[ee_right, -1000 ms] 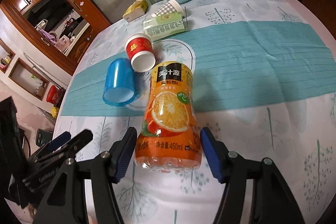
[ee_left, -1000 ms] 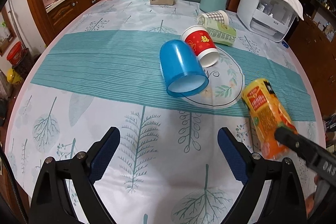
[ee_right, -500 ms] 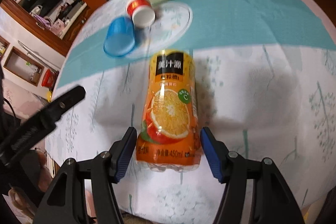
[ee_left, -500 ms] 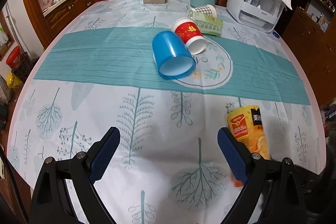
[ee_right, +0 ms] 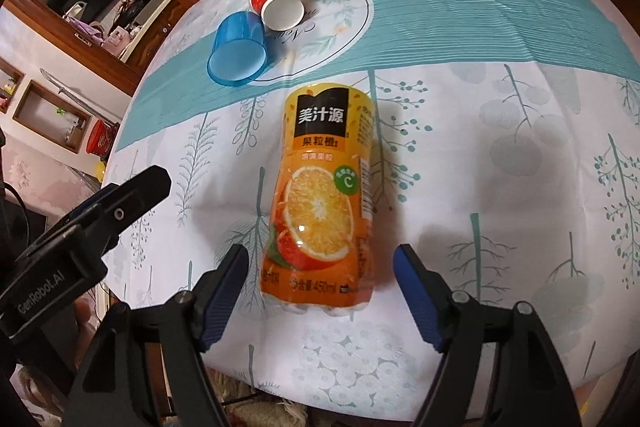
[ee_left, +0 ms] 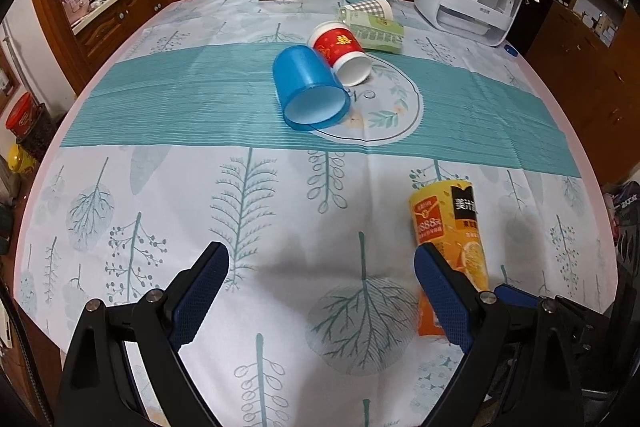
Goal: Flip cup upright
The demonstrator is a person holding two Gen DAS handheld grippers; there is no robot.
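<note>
Since the orange juice-label cup (ee_right: 324, 203) stands on its base near my edge of the surface (ee_right: 520, 187), between the spread fingers of my right gripper (ee_right: 320, 295) with a gap on both sides, I judge that one done and let go. From the left wrist view it sits at about 4 o'clock, close to the rim. Left to do, as I read it: the blue cup (ee_left: 308, 87) lies on its side at 12 o'clock, mouth toward me, with the red paper cup (ee_left: 342, 51) tipped just behind it and seemingly touching, and a checked cup (ee_left: 370, 9) lying beyond. My left gripper (ee_left: 320, 299) hangs wide apart, holding nothing. Between it and the blue cup the cloth is bare, so there is room to approach; the crowding is at 1 o'clock, around the green pack (ee_left: 378, 35).
</note>
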